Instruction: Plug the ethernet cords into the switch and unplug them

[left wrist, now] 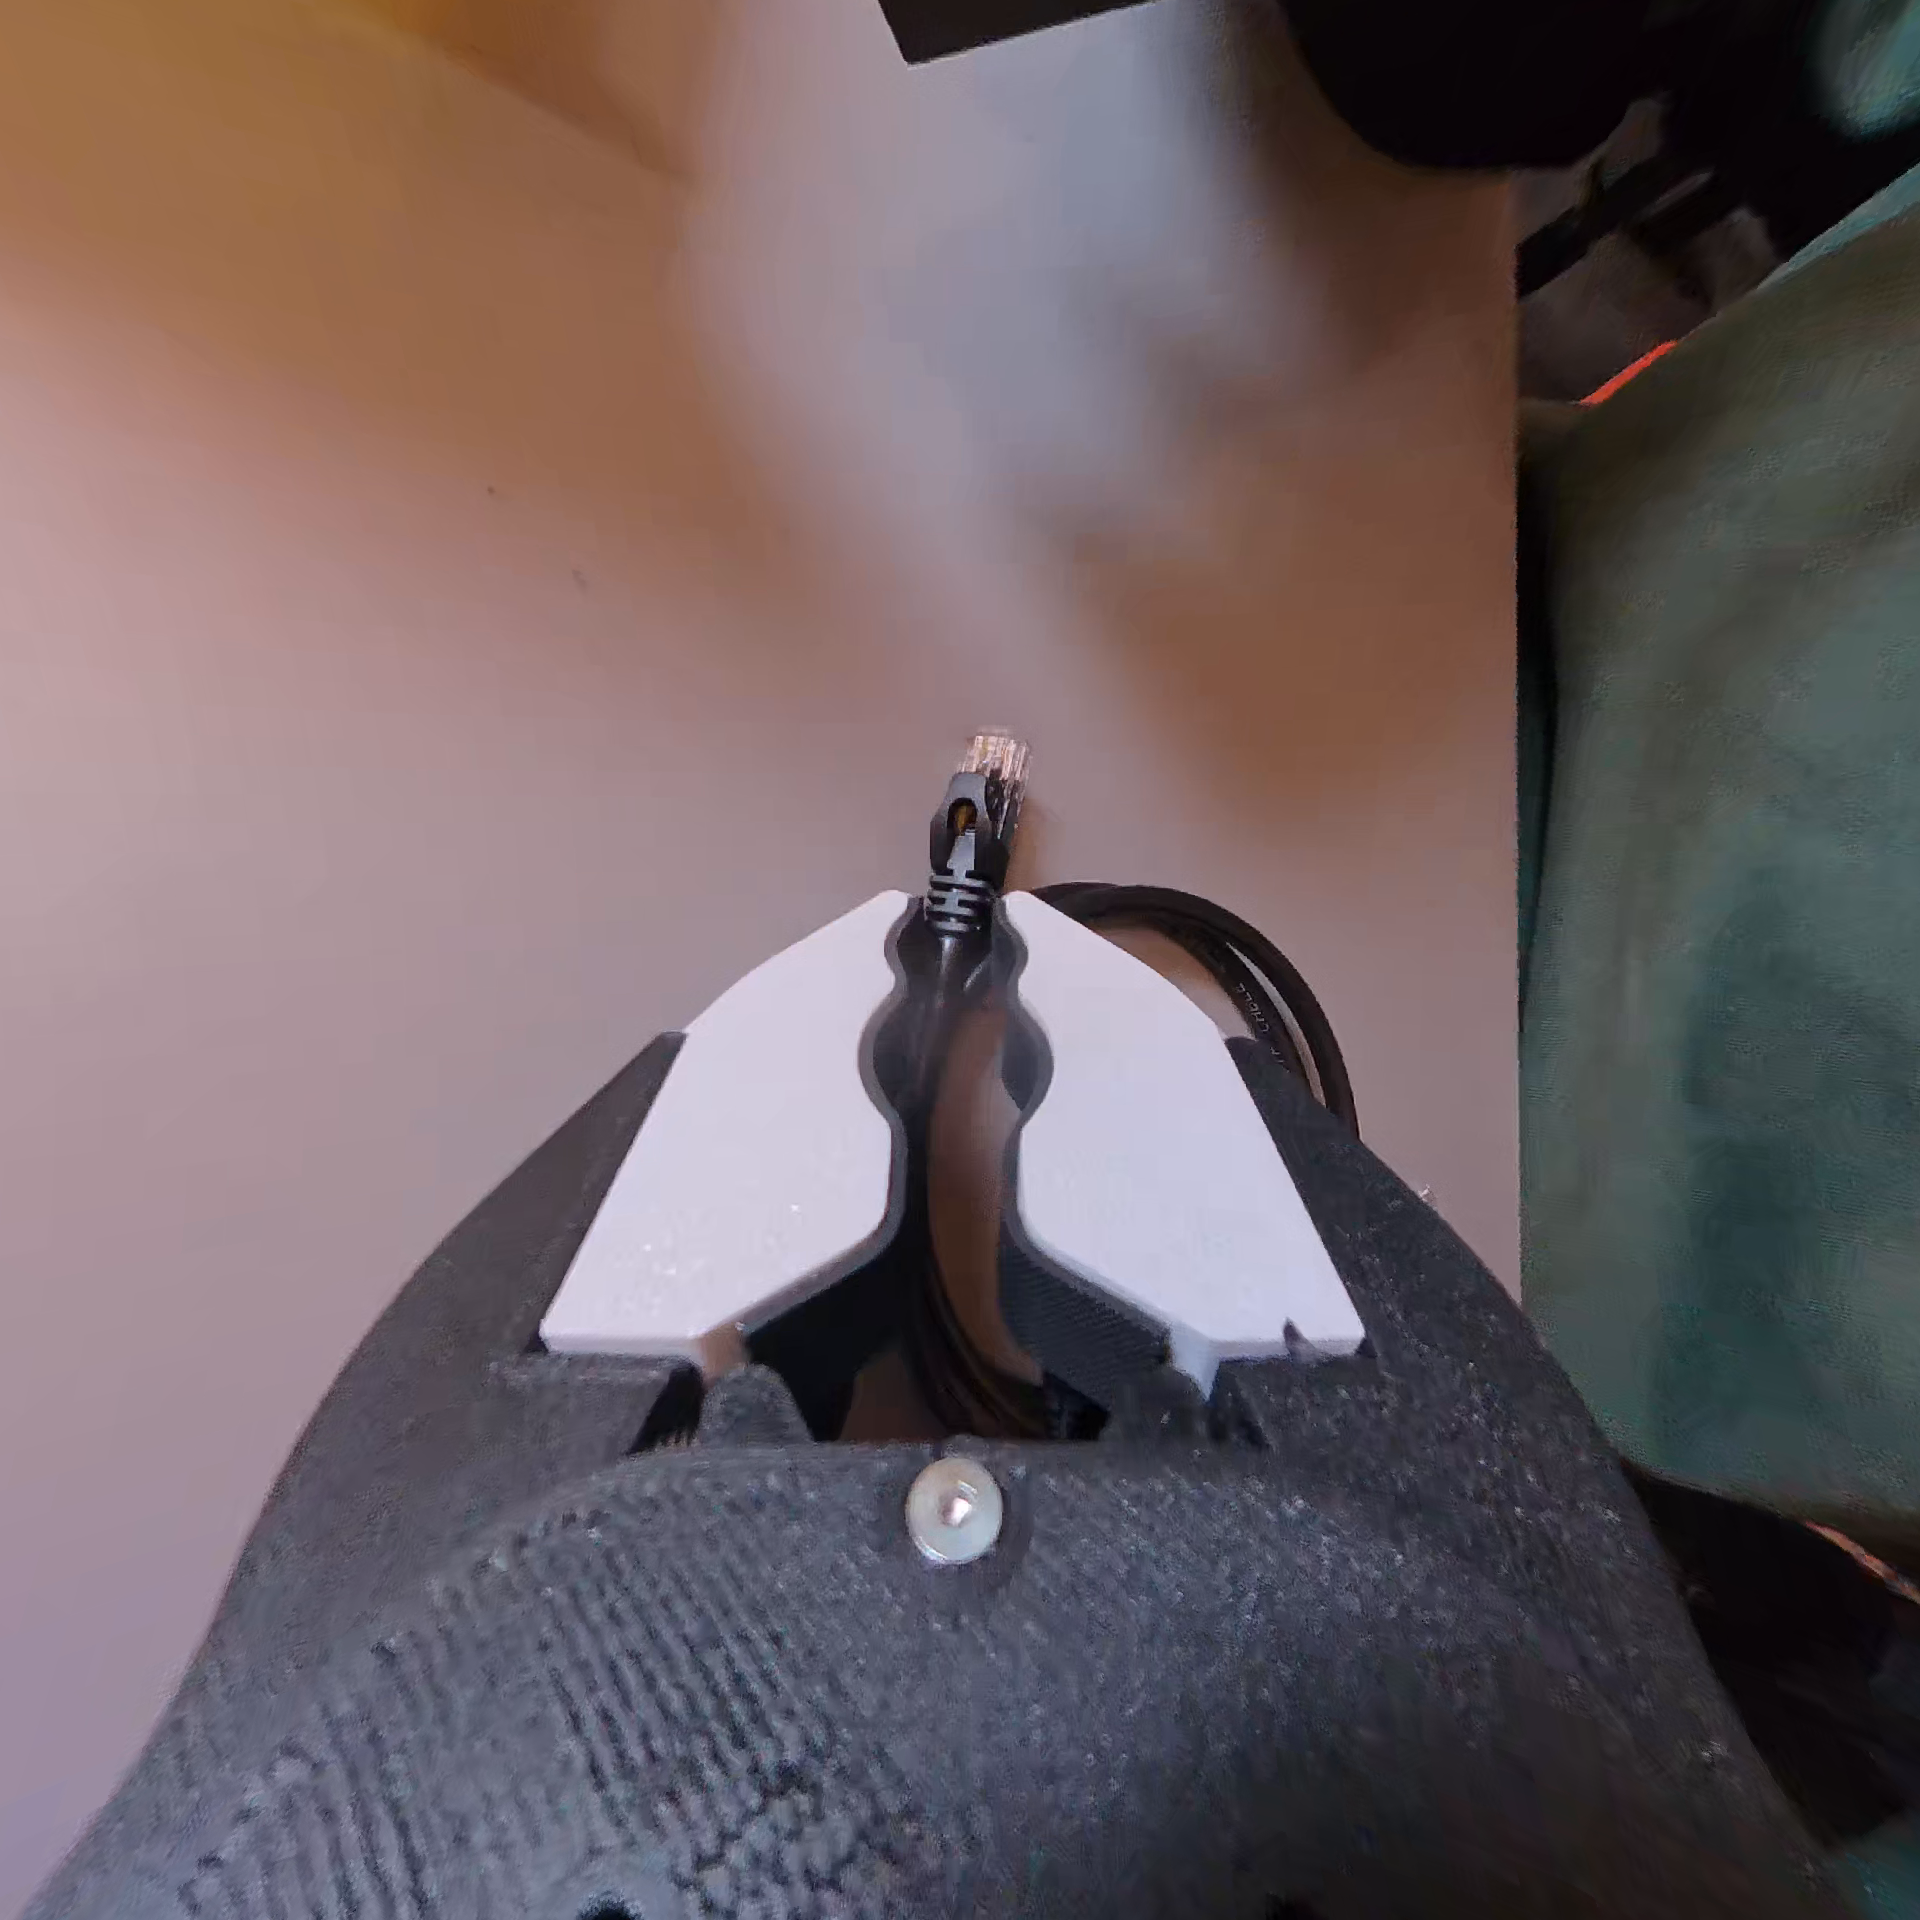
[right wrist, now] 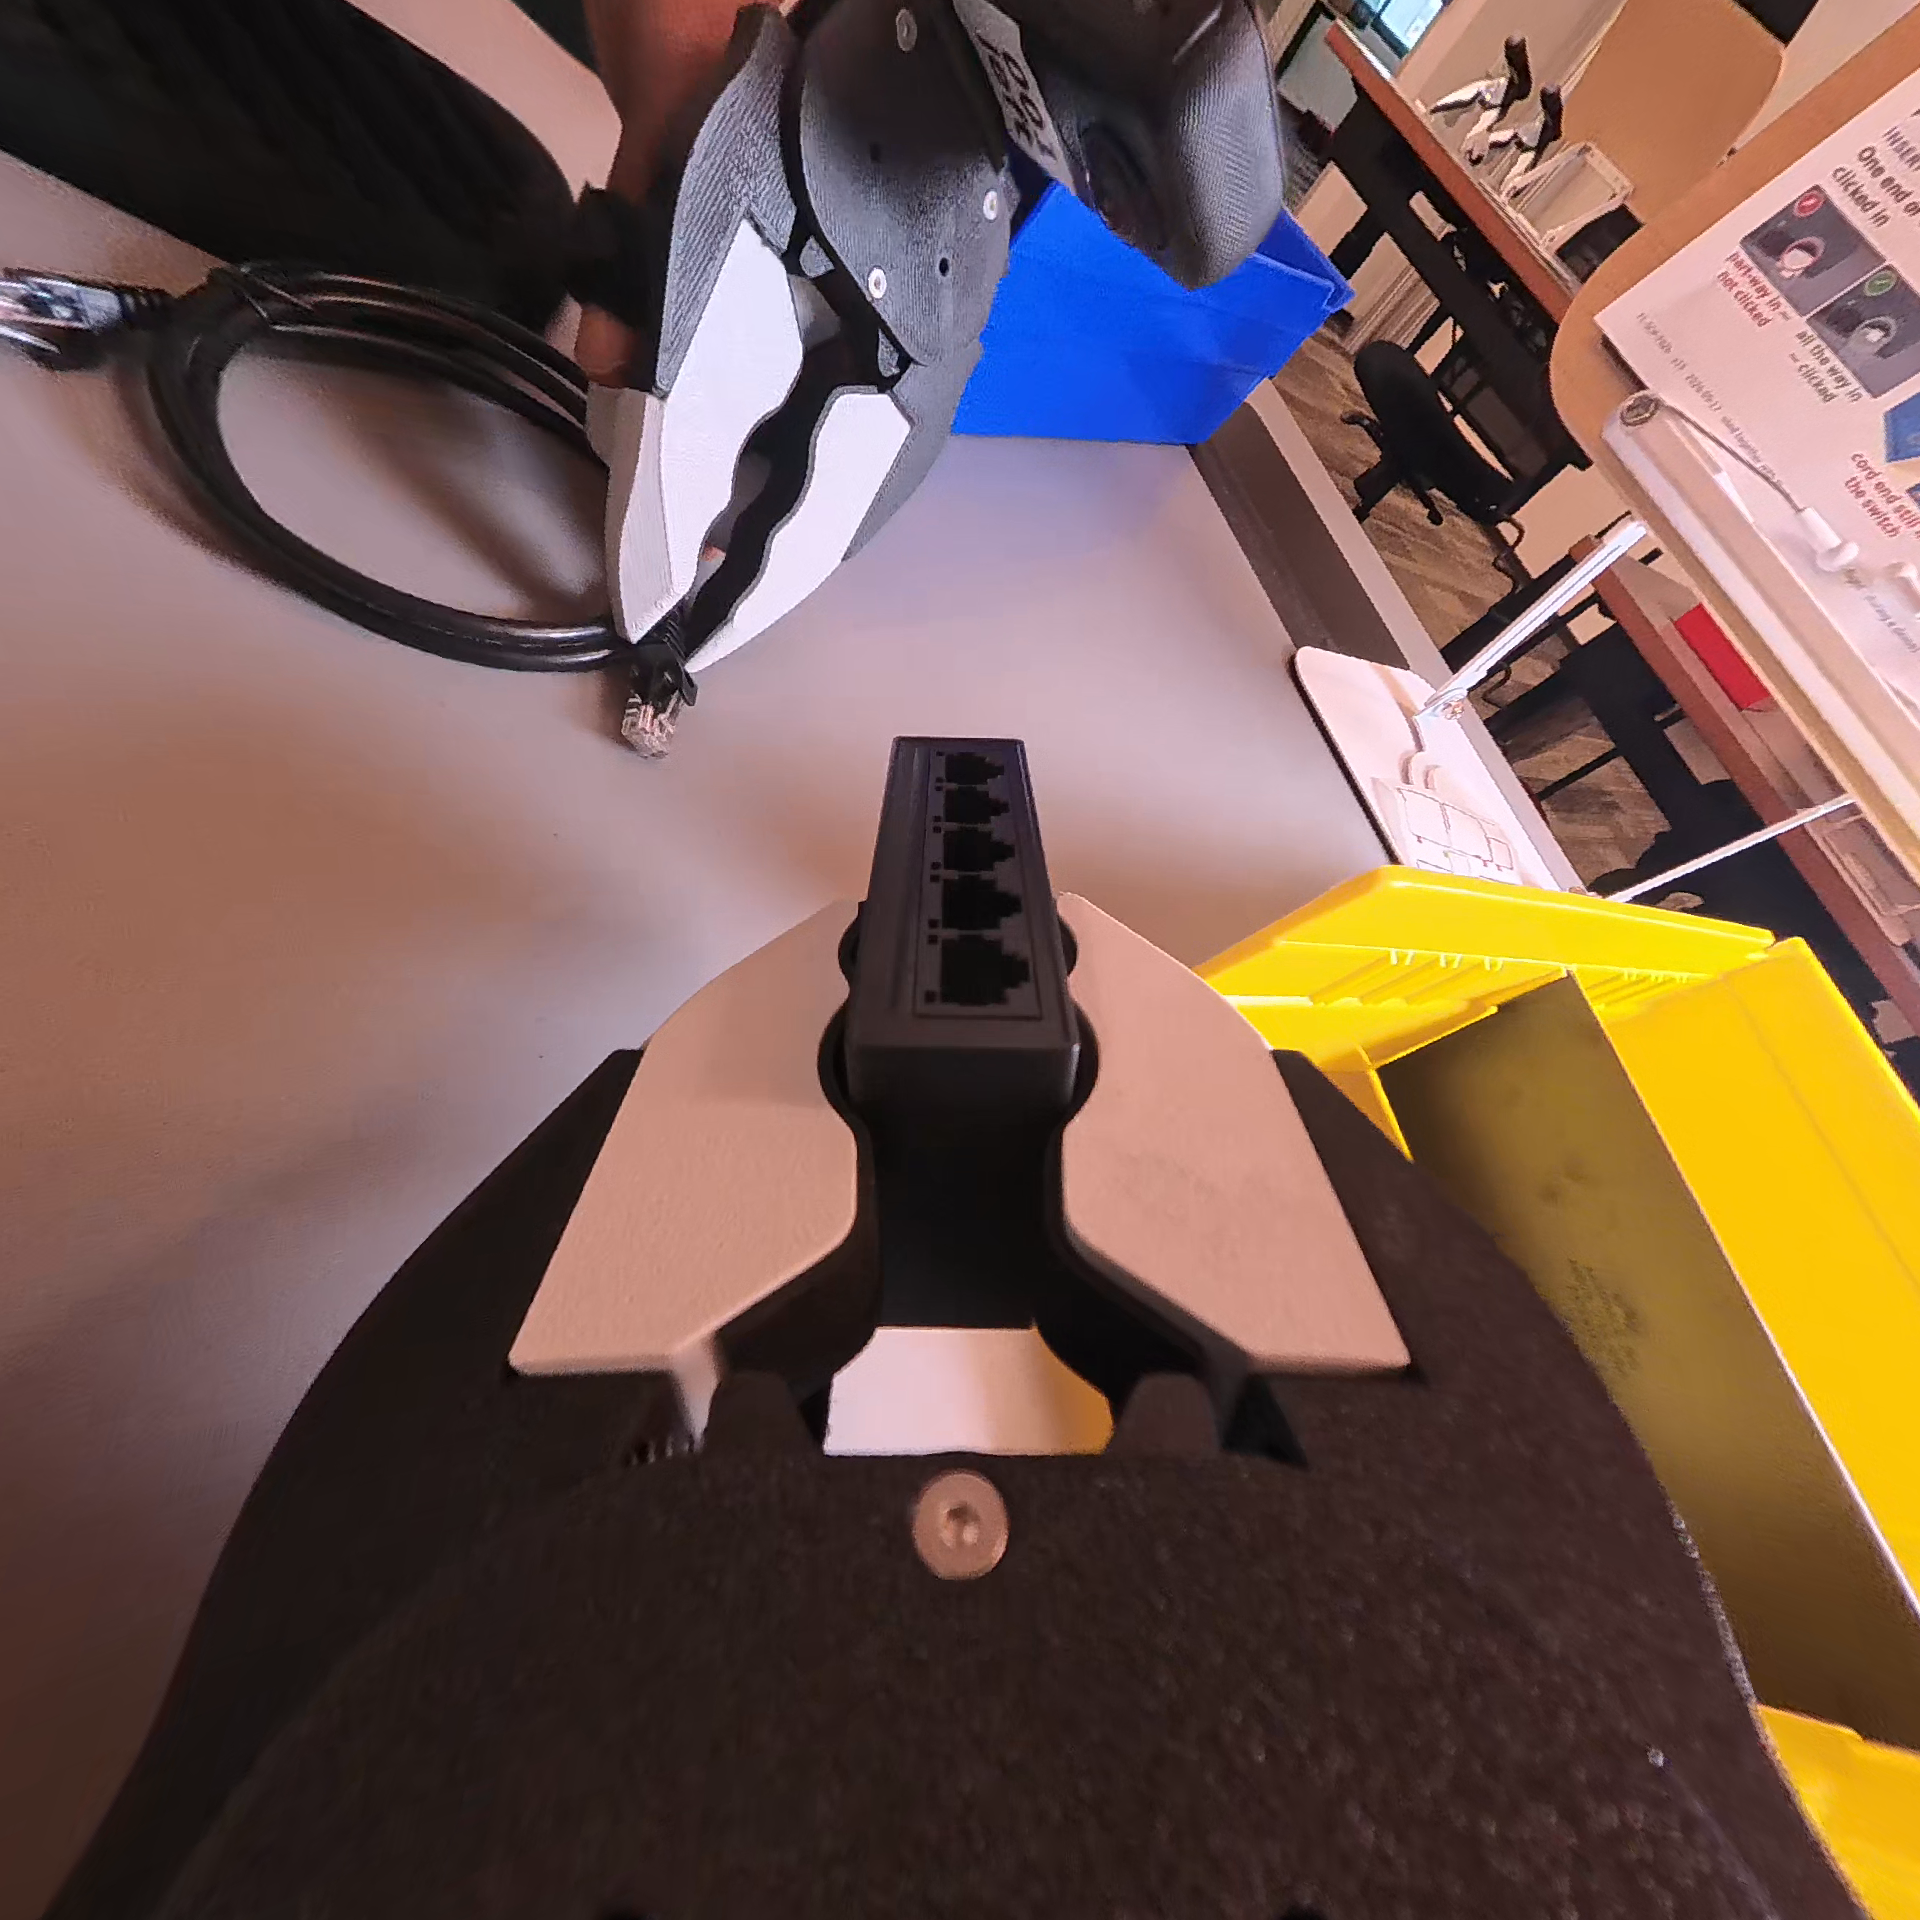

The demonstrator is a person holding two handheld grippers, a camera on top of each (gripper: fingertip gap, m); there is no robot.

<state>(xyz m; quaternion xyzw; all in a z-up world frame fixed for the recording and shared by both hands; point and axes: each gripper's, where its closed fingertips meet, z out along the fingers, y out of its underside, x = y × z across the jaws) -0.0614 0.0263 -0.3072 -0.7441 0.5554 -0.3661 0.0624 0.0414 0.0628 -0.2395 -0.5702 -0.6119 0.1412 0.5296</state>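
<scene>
While one black switch [right wrist: 961,925], five ports counted, is clamped in right gripper [right wrist: 961,982], one ethernet cord [right wrist: 343,582] is gripped behind plug [right wrist: 649,717] by left gripper [right wrist: 686,649]; two bins noted: yellow bin [right wrist: 1558,997] at table's [right wrist: 312,935] right edge, blue bin [right wrist: 1122,332] at far edge.

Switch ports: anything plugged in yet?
No. All five ports on the switch show empty; the cord plug, held by the left gripper, hangs clear.
</scene>
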